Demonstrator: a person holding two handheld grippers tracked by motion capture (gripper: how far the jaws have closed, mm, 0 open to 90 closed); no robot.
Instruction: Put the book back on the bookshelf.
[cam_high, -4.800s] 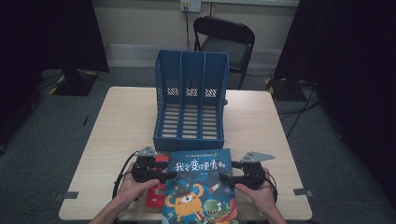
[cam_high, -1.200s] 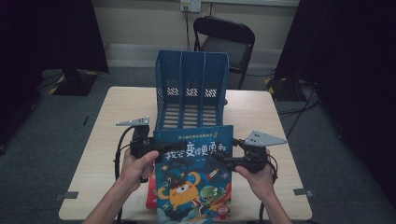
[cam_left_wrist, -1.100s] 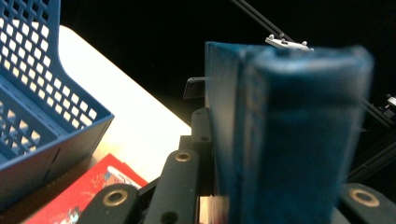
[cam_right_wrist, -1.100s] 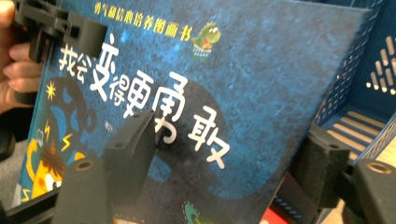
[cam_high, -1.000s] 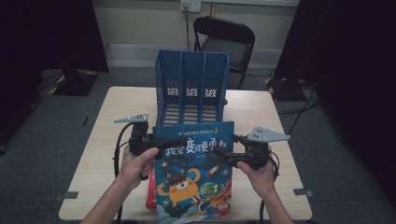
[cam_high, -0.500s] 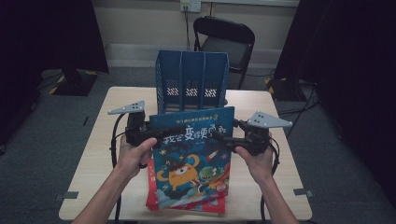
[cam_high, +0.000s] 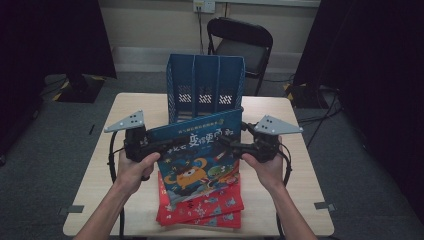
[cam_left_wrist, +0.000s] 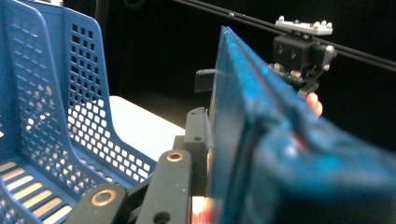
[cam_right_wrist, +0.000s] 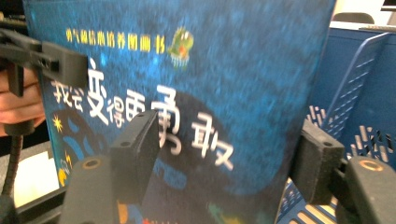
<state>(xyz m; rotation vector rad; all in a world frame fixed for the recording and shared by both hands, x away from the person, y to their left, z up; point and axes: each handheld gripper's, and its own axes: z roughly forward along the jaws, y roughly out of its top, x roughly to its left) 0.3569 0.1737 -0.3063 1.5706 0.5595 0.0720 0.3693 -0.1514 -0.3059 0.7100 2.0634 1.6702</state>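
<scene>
Blue monster-patterned book (cam_high: 200, 150), red book (cam_high: 210, 210), blue perforated file rack (cam_high: 205, 85)

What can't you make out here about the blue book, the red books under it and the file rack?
- Red books: high view, the blue book covers their tops and titles; how many is unclear.
- Blue book's back cover: faces away in every view.
- File rack: high view, the book hides its front floor.
- Left tongs: left gripper view, the far jaw sits behind the book.

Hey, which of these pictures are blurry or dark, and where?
High view: room edges dark, table lit, fairly sharp. Left gripper view: book close to the lens, smeared at lower right; rack sharper. Right gripper view: book cover lettering slightly soft.
</scene>
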